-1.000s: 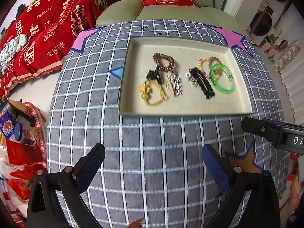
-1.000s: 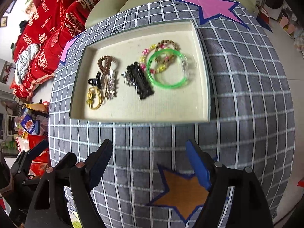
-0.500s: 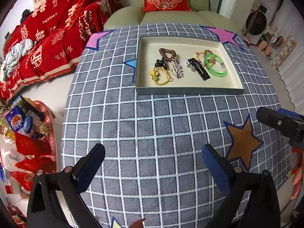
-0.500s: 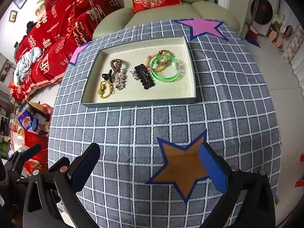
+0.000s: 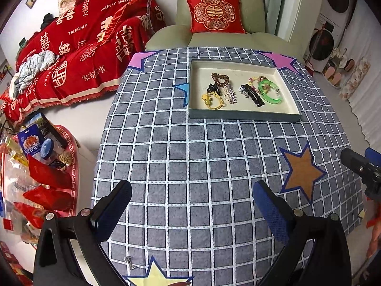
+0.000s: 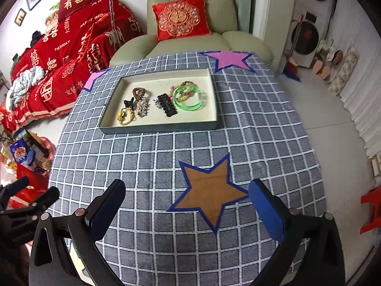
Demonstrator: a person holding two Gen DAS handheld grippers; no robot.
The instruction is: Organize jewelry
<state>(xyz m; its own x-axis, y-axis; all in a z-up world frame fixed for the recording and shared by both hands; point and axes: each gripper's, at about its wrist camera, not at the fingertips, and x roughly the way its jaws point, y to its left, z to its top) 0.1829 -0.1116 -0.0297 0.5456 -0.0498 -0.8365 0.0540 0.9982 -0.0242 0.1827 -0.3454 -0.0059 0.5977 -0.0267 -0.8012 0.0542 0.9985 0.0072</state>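
Note:
A shallow grey tray (image 5: 243, 115) (image 6: 159, 128) sits on the far half of the checked tablecloth. Inside it lie a green bangle (image 5: 271, 93) (image 6: 188, 97), a brown bead bracelet (image 5: 220, 78) (image 6: 139, 93), a black hair clip (image 5: 252, 94) (image 6: 167, 104), a yellow hair tie (image 5: 212, 101) (image 6: 125, 116) and other small pieces. My left gripper (image 5: 191, 188) hangs open over the near cloth, well short of the tray. My right gripper (image 6: 187, 184) is open above the orange star (image 6: 210, 195), holding nothing. A small silver piece (image 5: 129, 262) lies near the yellow star.
A green armchair (image 5: 221, 40) with a red cushion stands behind the table. Red blankets (image 5: 78, 54) cover the sofa at left. A red stand of snack packs (image 5: 35, 157) sits low at left. Washing machines (image 6: 307, 38) and slippers line the right wall.
Both grippers have drawn back and up from the tray, which now looks smaller and farther off. The right gripper's jaws widened early on.

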